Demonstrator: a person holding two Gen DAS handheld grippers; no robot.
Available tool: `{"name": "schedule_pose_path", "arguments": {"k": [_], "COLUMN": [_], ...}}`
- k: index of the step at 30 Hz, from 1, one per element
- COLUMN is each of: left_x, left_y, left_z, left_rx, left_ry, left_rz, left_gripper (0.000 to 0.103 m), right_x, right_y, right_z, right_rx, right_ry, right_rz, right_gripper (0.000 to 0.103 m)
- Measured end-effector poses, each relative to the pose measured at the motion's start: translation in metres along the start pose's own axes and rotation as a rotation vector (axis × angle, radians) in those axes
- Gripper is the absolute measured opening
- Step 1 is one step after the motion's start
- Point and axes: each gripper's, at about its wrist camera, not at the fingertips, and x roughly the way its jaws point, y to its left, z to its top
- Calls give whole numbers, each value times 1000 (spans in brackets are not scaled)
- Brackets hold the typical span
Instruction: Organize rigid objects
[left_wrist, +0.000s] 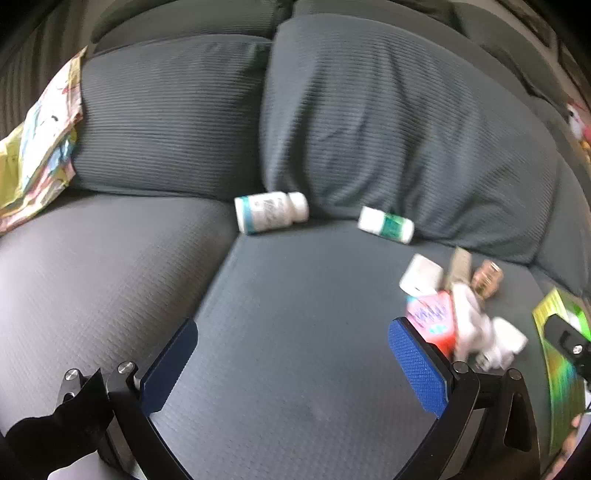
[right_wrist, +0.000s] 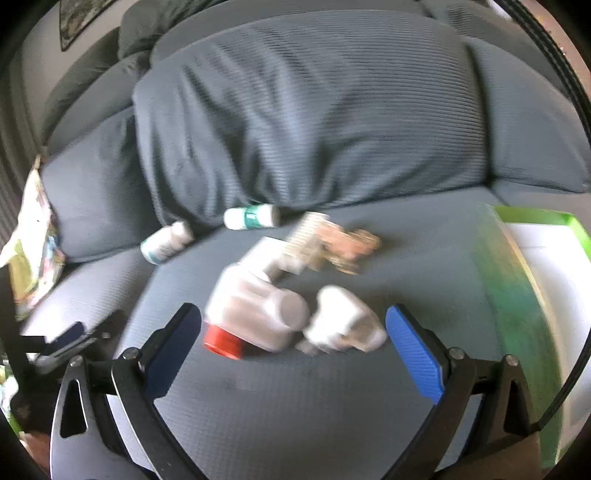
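On the grey sofa seat, as seen from the left wrist, the left gripper is spread wide with nothing between its blue pads. A white bottle with a teal label is laid on its side at the foot of the back cushion, its long axis running left to right and its cap to the right. A smaller white bottle with a green band is laid nearby, cap to the left. At the right a blurred heap is seen; a pink box and white pieces can be made out, little else. A green box is cut off by the frame edge.

From the right wrist, the right gripper is likewise released and empty. Just ahead of its fingers, a white bottle with a red cap is laid on its side, cap towards the camera, beside a smeared white item. Behind them a tan, comb-like object is blurred beyond telling. The green box stands at the right, partly cropped.
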Motion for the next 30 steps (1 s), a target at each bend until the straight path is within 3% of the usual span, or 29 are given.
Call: {"name": "schedule_pose_path", "arguments": {"k": [5,9,11,14,16,19,24,30], "left_x": [12,23,36,59,72,92,130,164], "left_y": [27,41,52,67,73,81,89,96], "left_z": [35,69,86,102,110,114,103,95], "left_rx": [-45,-19,-23,-50,-29,-8,-33,-96], "left_ry": [-16,-60,-68,-55,-75,-81,-12,21], "left_rz": [21,75,63,33,19,-27,-127,-241], "left_gripper": [103,103,103,103,103,103,103,102], "right_x": [14,39,61,99,127,166,221,259], "right_y": [45,101,125,150,164,184,205,202], "right_z": [41,82,95,107,113,116,98,89], "right_rx": [-69,-142,-150,-164,-152,-143,-143,-92], "right_ry": [-2,20,56,95,130,189,267,297], "right_rz": [111,229,303,338,407,377,331,304], "right_gripper": [100,100,100,99,94,89,80,80]}}
